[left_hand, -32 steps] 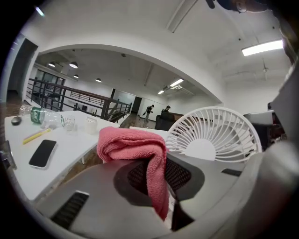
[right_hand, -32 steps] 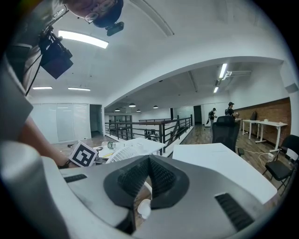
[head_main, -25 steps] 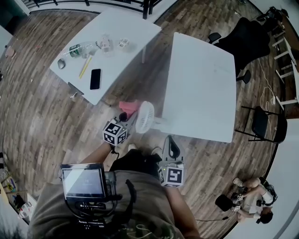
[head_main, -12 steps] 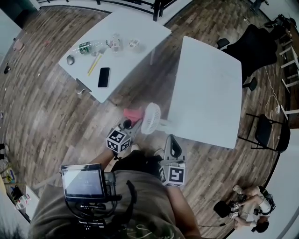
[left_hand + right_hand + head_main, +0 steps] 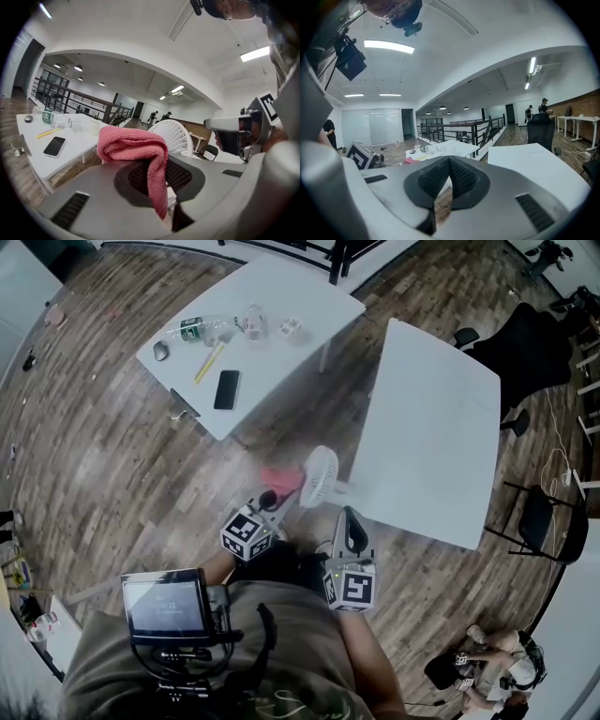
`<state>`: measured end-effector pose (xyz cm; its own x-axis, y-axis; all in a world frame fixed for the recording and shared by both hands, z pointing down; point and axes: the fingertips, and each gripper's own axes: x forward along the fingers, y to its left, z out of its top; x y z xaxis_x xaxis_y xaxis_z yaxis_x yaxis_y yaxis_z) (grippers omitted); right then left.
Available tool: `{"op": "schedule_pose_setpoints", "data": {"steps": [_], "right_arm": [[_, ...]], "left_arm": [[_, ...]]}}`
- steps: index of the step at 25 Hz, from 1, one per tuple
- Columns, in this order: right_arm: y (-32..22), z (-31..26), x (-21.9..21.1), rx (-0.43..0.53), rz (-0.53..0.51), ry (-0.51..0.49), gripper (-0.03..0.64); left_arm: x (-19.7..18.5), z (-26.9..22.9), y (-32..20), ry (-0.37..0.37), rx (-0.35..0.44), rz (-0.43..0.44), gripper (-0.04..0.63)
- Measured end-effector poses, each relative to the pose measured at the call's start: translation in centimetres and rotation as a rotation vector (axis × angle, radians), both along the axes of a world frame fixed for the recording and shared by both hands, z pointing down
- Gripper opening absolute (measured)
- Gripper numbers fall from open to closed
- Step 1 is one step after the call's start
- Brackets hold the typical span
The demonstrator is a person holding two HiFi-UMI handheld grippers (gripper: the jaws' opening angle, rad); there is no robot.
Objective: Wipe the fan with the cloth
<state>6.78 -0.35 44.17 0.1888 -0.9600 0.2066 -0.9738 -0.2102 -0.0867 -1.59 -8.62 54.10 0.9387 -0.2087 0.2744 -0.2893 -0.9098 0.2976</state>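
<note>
Wood floor [image 5: 112, 474] below, left gripper [image 5: 271, 500] jaws pinching the pink cloth [image 5: 279, 479] just beside the fan [image 5: 319, 476], right gripper [image 5: 349, 519] jaws closed empty, so I'd sweep it gently across the front.

Wears an olive-grey shirt [image 5: 309, 662] with a black chest-mounted monitor [image 5: 167, 606] and black cables [image 5: 258, 638]. Bears a grey left gripper [image 5: 273, 501] and a matching right gripper [image 5: 349, 516], each with black textured pads [image 5: 434, 178] and a black-and-white marker cube [image 5: 246, 532].
</note>
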Motion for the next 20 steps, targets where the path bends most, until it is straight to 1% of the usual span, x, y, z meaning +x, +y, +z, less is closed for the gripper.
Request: {"op": "schedule_pose_setpoints", "data": {"steps": [7, 11, 16, 20], "right_arm": [[-0.3, -0.5, -0.2, 0.012, -0.015, -0.002, 0.005], [-0.4, -0.6, -0.5, 0.019, -0.030, -0.007, 0.005], [-0.7, -0.9, -0.8, 0.024, -0.046, -0.010, 0.005], [-0.7, -0.9, -0.8, 0.026, -0.046, -0.014, 0.005]], "left_arm": [[0.0, -2.7, 1.1, 0.053, 0.007, 0.000, 0.067], [0.6, -4.5, 1.7, 0.102, -0.035, 0.011, 0.067], [1.9, -6.8, 1.5, 0.131, 0.009, 0.038, 0.069], [3.2, -7.8, 1.2, 0.144, 0.023, 0.074, 0.069]]}}
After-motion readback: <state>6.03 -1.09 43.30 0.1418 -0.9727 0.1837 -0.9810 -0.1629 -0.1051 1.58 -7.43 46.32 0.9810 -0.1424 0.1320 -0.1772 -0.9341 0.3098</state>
